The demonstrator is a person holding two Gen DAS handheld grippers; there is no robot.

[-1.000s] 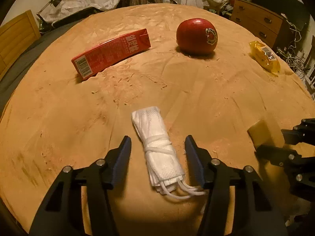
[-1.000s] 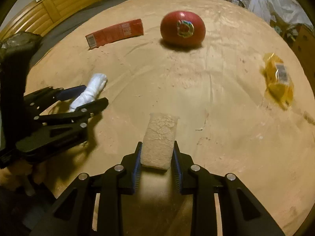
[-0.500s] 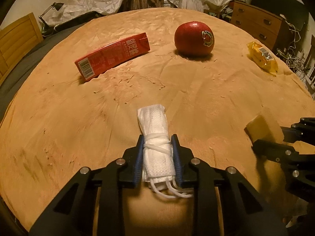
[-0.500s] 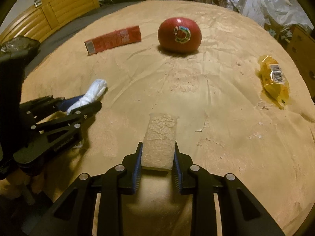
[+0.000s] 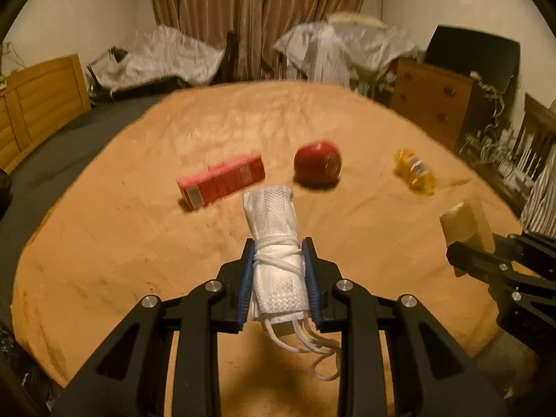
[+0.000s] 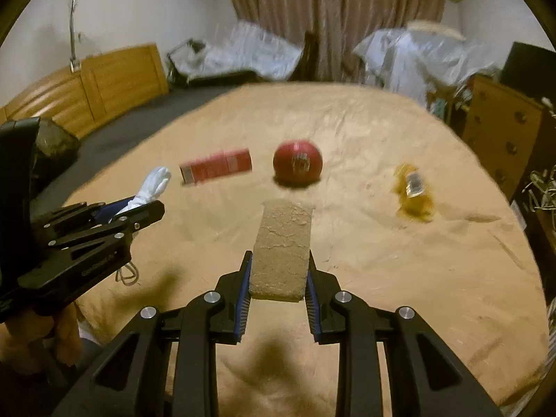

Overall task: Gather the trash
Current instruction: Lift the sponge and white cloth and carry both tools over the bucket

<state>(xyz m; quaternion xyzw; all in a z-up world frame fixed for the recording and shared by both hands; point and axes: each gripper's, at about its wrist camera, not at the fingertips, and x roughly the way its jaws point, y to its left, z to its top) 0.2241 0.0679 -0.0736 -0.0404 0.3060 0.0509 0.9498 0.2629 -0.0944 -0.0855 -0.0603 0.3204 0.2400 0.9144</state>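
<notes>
My left gripper [image 5: 278, 260] is shut on a rolled white face mask [image 5: 274, 239] tied with its own straps, and holds it above the tan table [image 5: 104, 260]. My right gripper [image 6: 279, 271] is shut on a tan sponge block [image 6: 283, 246], also lifted off the table. The left gripper [image 6: 139, 208] with the mask [image 6: 154, 184] shows at the left of the right wrist view. The sponge [image 5: 464, 222] shows at the right edge of the left wrist view. A red carton [image 5: 222, 182], a red apple [image 5: 318, 163] and a yellow wrapper [image 5: 415, 173] lie on the table.
The carton [image 6: 217, 165], apple [image 6: 297, 165] and yellow wrapper [image 6: 413, 187] lie in a row across the table's middle. Beyond the table stand a wooden cabinet [image 5: 38, 100], a wooden dresser [image 5: 434, 97], covered furniture [image 5: 166, 59] and curtains [image 5: 257, 14].
My left gripper closed on the rolled mask and lifted it off the table. My right gripper rose with the sponge. Both views now tilt up and show the room.
</notes>
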